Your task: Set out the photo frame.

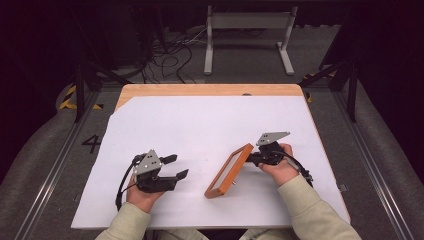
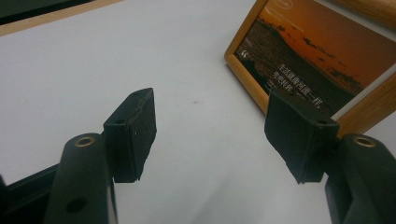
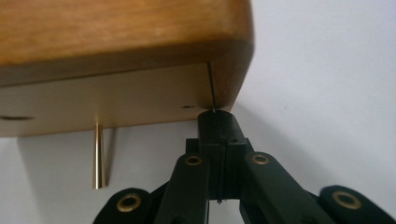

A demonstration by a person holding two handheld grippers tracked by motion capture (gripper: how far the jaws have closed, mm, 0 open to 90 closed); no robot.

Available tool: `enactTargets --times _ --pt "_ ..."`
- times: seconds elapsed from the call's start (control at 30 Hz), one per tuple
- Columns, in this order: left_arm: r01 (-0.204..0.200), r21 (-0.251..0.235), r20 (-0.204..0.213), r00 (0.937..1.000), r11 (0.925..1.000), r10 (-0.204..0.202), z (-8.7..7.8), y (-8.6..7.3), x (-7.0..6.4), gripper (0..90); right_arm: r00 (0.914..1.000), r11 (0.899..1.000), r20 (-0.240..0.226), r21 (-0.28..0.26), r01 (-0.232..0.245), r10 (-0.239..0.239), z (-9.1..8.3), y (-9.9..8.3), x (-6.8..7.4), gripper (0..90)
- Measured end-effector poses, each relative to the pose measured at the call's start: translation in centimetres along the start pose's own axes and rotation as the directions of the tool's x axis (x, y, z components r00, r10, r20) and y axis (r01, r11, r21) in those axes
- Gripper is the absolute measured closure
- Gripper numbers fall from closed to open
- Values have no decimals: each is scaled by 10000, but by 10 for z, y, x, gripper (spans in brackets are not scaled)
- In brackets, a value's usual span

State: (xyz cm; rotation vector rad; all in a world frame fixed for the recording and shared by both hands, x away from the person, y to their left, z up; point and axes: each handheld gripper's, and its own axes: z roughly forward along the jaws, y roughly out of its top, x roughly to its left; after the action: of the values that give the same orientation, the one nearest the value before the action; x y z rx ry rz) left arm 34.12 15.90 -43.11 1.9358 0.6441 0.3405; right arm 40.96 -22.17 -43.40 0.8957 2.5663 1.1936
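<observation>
A wooden photo frame (image 1: 229,171) stands tilted near the table's (image 1: 200,120) front edge. The right gripper (image 1: 253,159) pinches its back. The left gripper (image 1: 176,167) hovers spread beside it.

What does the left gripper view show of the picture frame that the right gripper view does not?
The left gripper view shows the picture frame's front: a sunset print with lines of small text, seen between the left gripper's wide-open fingers. The right gripper view shows the frame's back: a plain backing board and a thin brass support rod reaching down to the table, with the right gripper closed against the backing's edge near a corner; what it pinches cannot be made out. Both share the wooden border and the white table.
</observation>
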Motion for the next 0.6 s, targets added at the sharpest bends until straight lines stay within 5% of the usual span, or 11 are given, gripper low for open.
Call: enactTargets --times 0.6 --pt "13 28 -28 10000 10000 -13 -2 -2 1 342 9973 9991 -602 -78 417 -421 39 34 4 900"
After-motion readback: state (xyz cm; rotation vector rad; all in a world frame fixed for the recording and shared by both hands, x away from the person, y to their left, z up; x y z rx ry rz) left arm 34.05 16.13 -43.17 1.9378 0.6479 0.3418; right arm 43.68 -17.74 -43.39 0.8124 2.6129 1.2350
